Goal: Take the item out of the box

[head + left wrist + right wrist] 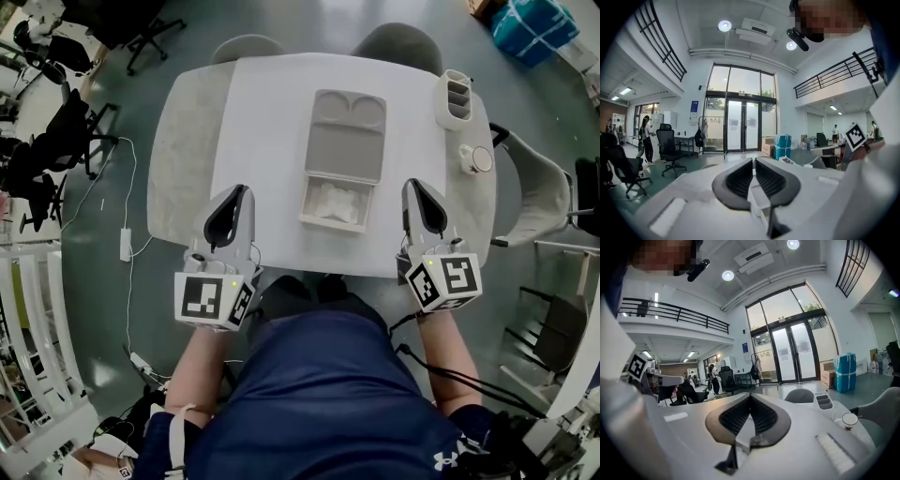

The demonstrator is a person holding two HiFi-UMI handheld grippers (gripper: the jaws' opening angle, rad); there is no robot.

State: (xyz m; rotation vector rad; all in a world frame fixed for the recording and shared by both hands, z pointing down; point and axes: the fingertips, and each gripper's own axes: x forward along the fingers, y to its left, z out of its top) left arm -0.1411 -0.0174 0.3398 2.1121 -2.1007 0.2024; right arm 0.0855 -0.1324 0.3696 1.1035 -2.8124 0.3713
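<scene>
Grey box [344,152] lies open mid-table [262,103], toward the near edge. Its near tray holds the item [333,202], a white crumpled wad, low inside the tray walls. The far half is the flat lid with two round recesses.

Left gripper [240,193] is near-left of the box, over the near part of the table, with its jaws together and nothing between them. Right gripper [413,186] is near-right of the box, jaws closed and empty too. Both sit apart from the box. A grey slotted holder [457,94] is at the far right, with a round cup [478,159] nearer.
</scene>
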